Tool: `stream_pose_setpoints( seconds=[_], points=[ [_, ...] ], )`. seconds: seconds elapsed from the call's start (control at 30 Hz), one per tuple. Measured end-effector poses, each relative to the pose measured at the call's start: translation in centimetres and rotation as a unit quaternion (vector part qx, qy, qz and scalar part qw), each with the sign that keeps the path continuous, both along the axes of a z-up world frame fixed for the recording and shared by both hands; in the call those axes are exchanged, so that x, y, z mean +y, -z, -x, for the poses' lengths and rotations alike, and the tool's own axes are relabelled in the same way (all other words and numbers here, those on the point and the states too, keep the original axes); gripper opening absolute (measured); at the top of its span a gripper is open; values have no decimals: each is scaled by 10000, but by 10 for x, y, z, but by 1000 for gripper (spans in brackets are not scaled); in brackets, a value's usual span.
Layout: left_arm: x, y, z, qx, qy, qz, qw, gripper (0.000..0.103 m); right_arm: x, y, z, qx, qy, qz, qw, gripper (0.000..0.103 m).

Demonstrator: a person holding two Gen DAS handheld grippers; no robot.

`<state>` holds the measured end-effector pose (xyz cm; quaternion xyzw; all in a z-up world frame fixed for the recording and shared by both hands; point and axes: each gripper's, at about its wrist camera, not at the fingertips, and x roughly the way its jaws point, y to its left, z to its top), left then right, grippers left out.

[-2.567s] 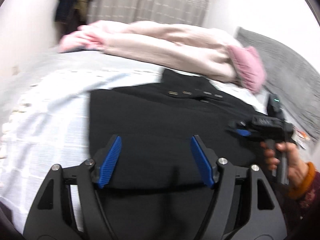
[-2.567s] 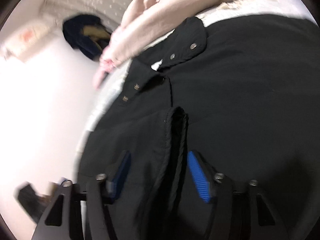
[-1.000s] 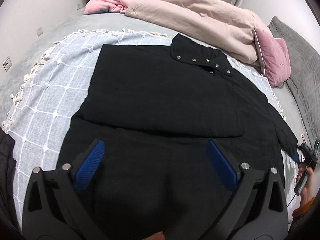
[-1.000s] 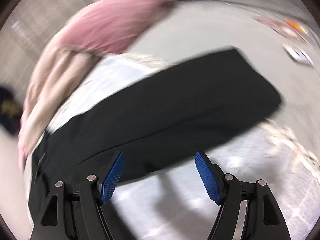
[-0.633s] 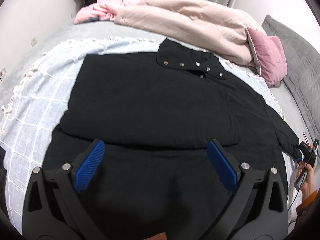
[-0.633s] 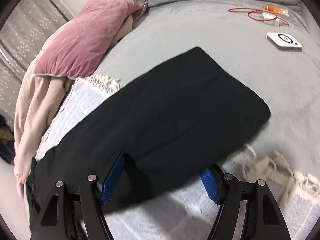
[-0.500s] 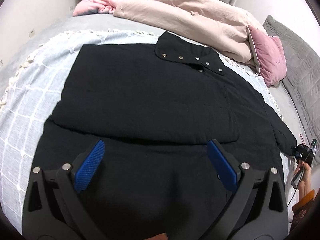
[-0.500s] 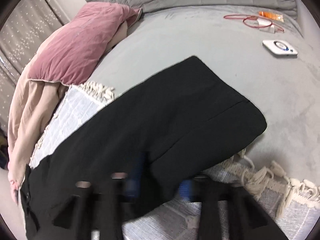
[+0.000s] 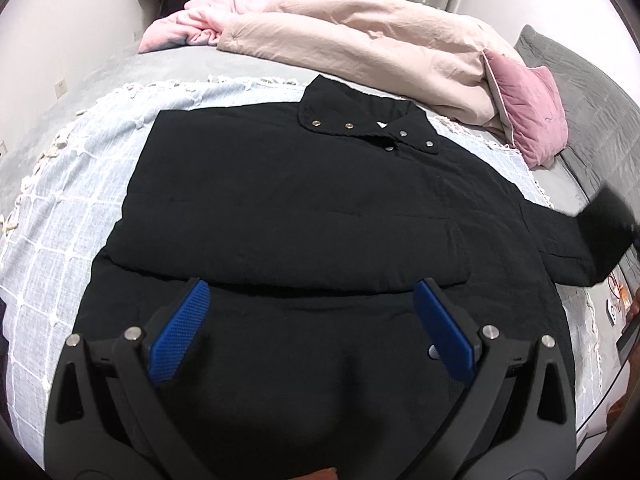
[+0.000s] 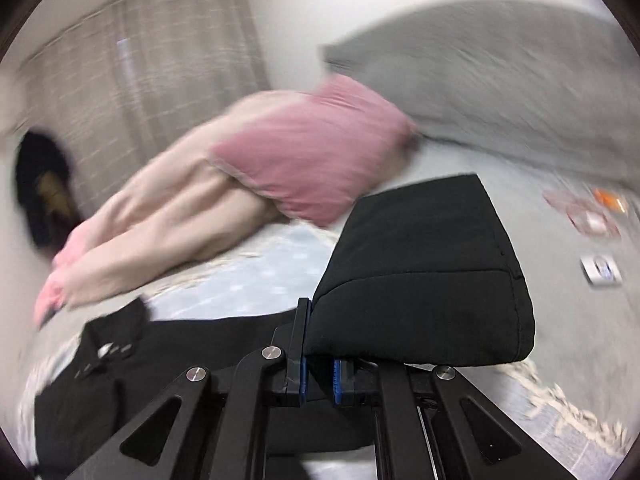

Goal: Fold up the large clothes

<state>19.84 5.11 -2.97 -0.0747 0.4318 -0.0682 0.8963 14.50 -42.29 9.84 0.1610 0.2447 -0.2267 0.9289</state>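
Jacket [image 9: 304, 208] lies flat on blanket [image 9: 72, 200], padded, soft, bulky. Your right gripper [image 10: 318, 372] pinches its sleeve [image 10: 420, 280] cuff, lifted; left gripper [image 9: 312, 332] hovers spread above the hem. Grip seams; the padding likely slips.

pink pillow [image 9: 528, 116] and quilt [image 9: 360, 36] crowd collar side

Your black jacket [image 9: 304, 208], spread flat on the bed.
Its collar lies far, and its right sleeve [image 10: 424, 276] is lifted up.
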Motion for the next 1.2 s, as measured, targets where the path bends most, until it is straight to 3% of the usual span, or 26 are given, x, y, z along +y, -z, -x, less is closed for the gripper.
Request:
stream_pose_setpoints(
  seconds=[0.2,0.4,0.5,0.6,0.67,0.73,0.83,0.9,1.03,1.13,1.2],
  points=[
    [3,-4,1,-64,55,228,9997,102,106,-20,-38,93,-1394,491,9890,8],
    [7,-1,1,-147,123,375,9991,101,206,18,-80,683,-2644,699,9594,8],
    [9,1,2,-176,130,411,9989,101,232,60,-95,1170,-2999,438,9457,13],
    [9,5,2,-167,137,383,9990,101,241,118,-107,1996,-3396,-343,9185,30],
    [6,8,2,-125,242,451,9986,101,241,145,-108,2401,-3433,-544,9064,40],
    [2,9,2,-95,352,527,9979,101,233,146,-98,2264,-3528,-675,9054,48],
    [-8,6,-4,-113,616,693,9956,97,212,133,-83,2007,-3621,-1366,9000,56],
    [-18,3,-10,-141,750,806,9938,96,194,119,-66,1688,-3509,-1572,9076,59],
    [-45,9,-43,133,1034,1015,9894,96,156,104,-38,1335,-2959,-1266,9373,62],
    [-64,26,-65,490,1027,940,9890,94,120,93,-25,1312,-2443,-448,9597,63],
    [-74,35,-71,505,1055,953,9886,84,98,95,-20,1358,-2168,-110,9667,68]
  ],
)
